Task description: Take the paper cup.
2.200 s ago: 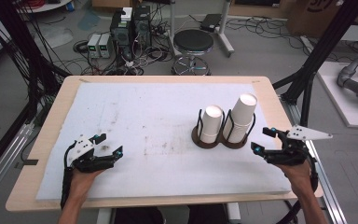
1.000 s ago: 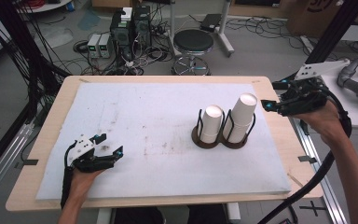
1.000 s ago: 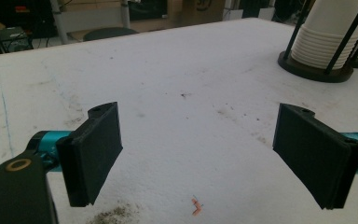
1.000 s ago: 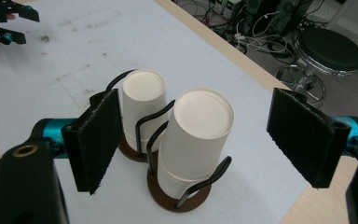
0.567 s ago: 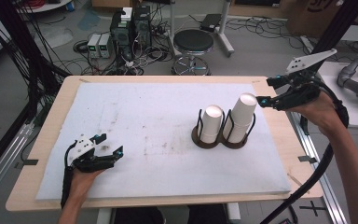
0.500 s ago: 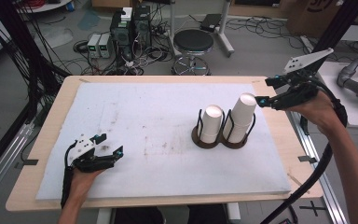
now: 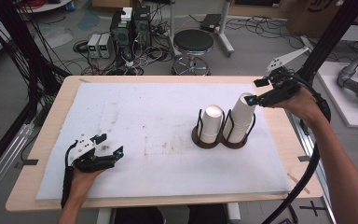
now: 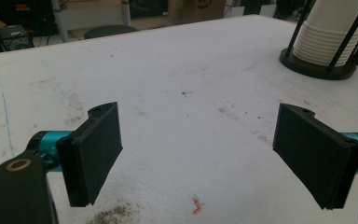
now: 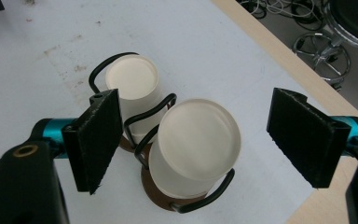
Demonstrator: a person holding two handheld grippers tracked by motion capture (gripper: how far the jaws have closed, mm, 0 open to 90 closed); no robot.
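Tall stack: white paper cups nested upside down in the right bay of a black wire holder; in the right gripper view its flat round bottom faces up between the two jaws, closer to the left jaw than to the right, below their tips; neither pad touches it.
Short stack: same cups, left bay of the holder; in the right gripper view it sits just behind the left jaw, partly hidden by that pad.
Holder: dark round base with upright wire loops around both stacks; in the right gripper view the loops cross between the two stacks, just inside the left jaw.
Right gripper: held above the tall stack, pointing down and toward it; jaws wide apart, nothing between the pads; in its own view the gap spans the tall stack with room to spare.
Left gripper: low over the mat near the front left, well apart from the holder; jaws apart, nothing clamped; in its own view bare mat lies between the pads, and the short stack stands far ahead beyond the right jaw.
Mat: white, stained with dark specks; in the left gripper view a small orange scrap lies between the jaws, near their base.
Table: wooden edge showing around the mat.
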